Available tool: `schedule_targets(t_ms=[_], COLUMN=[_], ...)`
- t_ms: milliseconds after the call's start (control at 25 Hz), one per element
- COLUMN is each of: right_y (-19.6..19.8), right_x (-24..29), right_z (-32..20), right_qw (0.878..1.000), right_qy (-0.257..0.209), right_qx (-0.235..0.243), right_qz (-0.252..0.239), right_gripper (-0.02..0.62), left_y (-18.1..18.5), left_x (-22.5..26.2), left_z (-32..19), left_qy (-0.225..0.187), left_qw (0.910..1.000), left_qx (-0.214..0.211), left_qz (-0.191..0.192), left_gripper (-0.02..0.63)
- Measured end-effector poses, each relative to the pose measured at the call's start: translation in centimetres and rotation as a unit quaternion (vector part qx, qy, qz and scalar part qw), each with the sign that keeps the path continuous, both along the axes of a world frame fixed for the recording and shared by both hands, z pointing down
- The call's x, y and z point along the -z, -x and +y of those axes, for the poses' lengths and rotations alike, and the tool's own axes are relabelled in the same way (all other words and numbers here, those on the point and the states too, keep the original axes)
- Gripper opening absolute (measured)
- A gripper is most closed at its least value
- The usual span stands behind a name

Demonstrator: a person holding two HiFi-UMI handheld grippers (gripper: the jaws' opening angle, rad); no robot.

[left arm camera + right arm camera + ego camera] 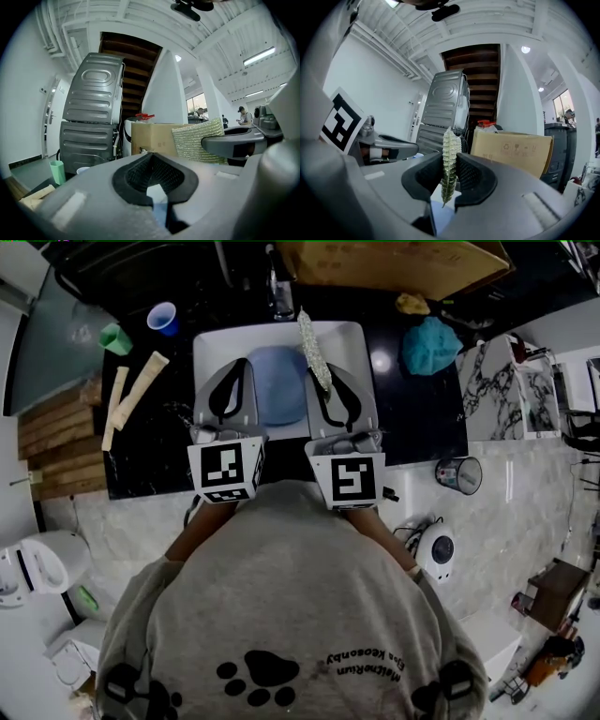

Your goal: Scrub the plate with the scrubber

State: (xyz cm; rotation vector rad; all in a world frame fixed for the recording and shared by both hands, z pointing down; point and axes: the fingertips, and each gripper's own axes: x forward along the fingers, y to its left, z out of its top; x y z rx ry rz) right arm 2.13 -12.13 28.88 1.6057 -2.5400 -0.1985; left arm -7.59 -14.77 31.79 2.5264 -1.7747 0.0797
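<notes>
right gripper (450,171) clamps the mesh scrubber (449,154) edge-on, it looks light and floppy, left gripper (151,164) has its jaws pressed together on nothing, and the blue plate (278,385) lies in the sink (211,348) between them, probably stiff, slick and chippable, so its rim is the place to steady it.

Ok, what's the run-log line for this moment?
left hand-held gripper: shut, empty | right hand-held gripper: shut on scrubber | plate: lying in sink
</notes>
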Motion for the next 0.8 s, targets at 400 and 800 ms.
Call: schedule_targets(t_ms=[400,800], right_y=[-0.7,0.6], right_x=[-0.7,-1.3], right_z=[0.4,1.2], right_qw=[0.999,0.999], right_qy=[0.004,0.007], right_qx=[-0.025,-0.035], right_qz=[-0.026,-0.031], right_gripper=[0.067,0.067], left_y=[0.4,0.9], left_x=[-0.3,-1.5], left_z=[1.7,2.5], left_qy=[-0.020,-0.001], left_qw=[0.9996,0.9995], left_qx=[-0.015,-0.030], left_qz=[-0.014,-0.004], left_gripper=[0.003,0.003])
